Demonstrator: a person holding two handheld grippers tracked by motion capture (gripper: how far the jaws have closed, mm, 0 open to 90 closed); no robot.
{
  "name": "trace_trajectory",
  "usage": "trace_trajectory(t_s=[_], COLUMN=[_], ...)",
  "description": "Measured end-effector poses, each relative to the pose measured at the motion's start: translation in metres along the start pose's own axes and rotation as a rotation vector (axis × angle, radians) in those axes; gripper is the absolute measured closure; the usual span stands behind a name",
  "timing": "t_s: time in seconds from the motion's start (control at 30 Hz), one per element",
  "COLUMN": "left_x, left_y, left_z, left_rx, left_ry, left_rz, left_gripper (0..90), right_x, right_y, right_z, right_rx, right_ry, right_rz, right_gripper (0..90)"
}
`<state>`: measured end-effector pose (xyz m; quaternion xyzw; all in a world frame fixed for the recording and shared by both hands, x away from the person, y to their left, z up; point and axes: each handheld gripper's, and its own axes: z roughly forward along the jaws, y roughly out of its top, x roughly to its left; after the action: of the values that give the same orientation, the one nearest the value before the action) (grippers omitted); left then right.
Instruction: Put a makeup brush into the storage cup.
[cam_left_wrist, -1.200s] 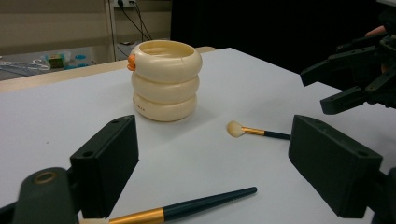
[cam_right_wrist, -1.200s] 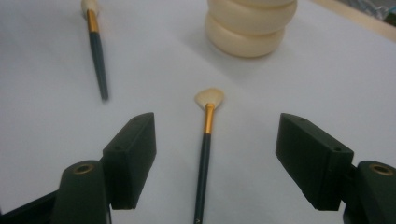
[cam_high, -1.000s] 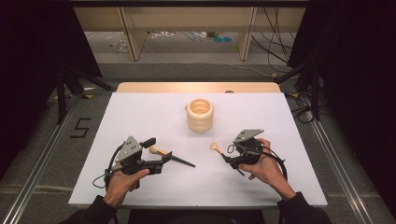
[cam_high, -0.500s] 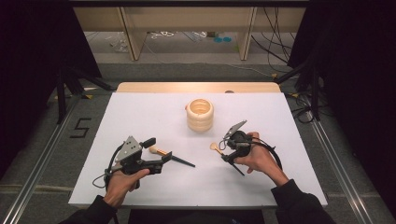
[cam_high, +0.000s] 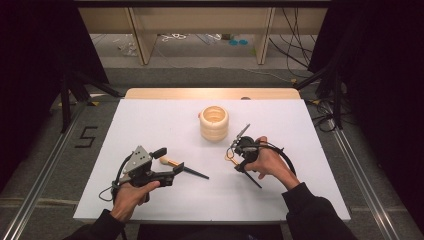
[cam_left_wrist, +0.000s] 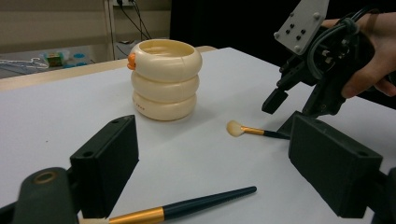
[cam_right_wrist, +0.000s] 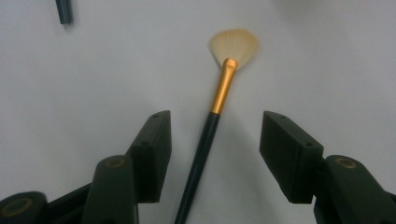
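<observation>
a gold-banded, dark-handled brush lies between the right gripper's closing, not yet touching jaws; left gripper open, holding nothing; bare white table all around

Cream, gold and black on a white desk

The desk reads plain white, with a pale wood strip along its far edge. In the middle, the ringed holder is a soft cream, and there's a small orange tab on its rim. The right brush shows a pale cream fan of bristles, a bright gold collar and a dark teal-black handle. The left brush wears the same gold band and dark handle. Both tongs are matt black, the left tongs topped by a grey plate, the right tongs too. The sleeves are black, and the floor is grey with a black "5".
</observation>
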<state>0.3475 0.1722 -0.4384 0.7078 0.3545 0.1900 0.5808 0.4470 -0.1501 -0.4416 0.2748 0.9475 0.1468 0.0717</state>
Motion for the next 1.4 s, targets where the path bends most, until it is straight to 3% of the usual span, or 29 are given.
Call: trace_trajectory(t_s=[0.07, 0.3, 0.5, 0.57, 0.6, 0.83, 1.4], left_x=[-0.001, 0.000, -0.001, -0.001, 0.000, 0.001, 0.000], left_y=[0.000, 0.000, 0.000, 0.000, 0.000, 0.000, 0.001], left_z=[0.000, 0.000, 0.000, 0.000, 0.000, 0.000, 0.000], left_rx=[0.000, -0.001, -0.002, -0.002, -0.002, -0.011, -0.002], left_ry=[0.004, 0.001, 0.006, 0.006, 0.006, -0.001, 0.009], left_rz=[-0.015, 0.000, -0.014, -0.015, -0.004, -0.004, -0.004], left_gripper=[15.7, 15.7, 15.7, 15.7, 15.7, 15.7, 15.8], right_x=[-0.001, -0.003, -0.006, -0.005, -0.005, -0.005, -0.006], right_y=[0.001, 0.001, 0.002, 0.004, 0.003, 0.006, 0.010], right_z=[0.001, 0.005, 0.005, 0.005, 0.006, 0.010, 0.015], right_rx=[0.006, 0.046, 0.061, 0.088, 0.074, 0.109, 0.159], right_ry=[0.000, 0.007, 0.010, 0.021, 0.020, 0.030, 0.039], right_rz=[-0.003, 0.009, 0.006, 0.008, 0.001, -0.011, -0.015], right_gripper=[44.9, 50.5, 56.4, 58.3, 59.2, 64.7, 71.3])
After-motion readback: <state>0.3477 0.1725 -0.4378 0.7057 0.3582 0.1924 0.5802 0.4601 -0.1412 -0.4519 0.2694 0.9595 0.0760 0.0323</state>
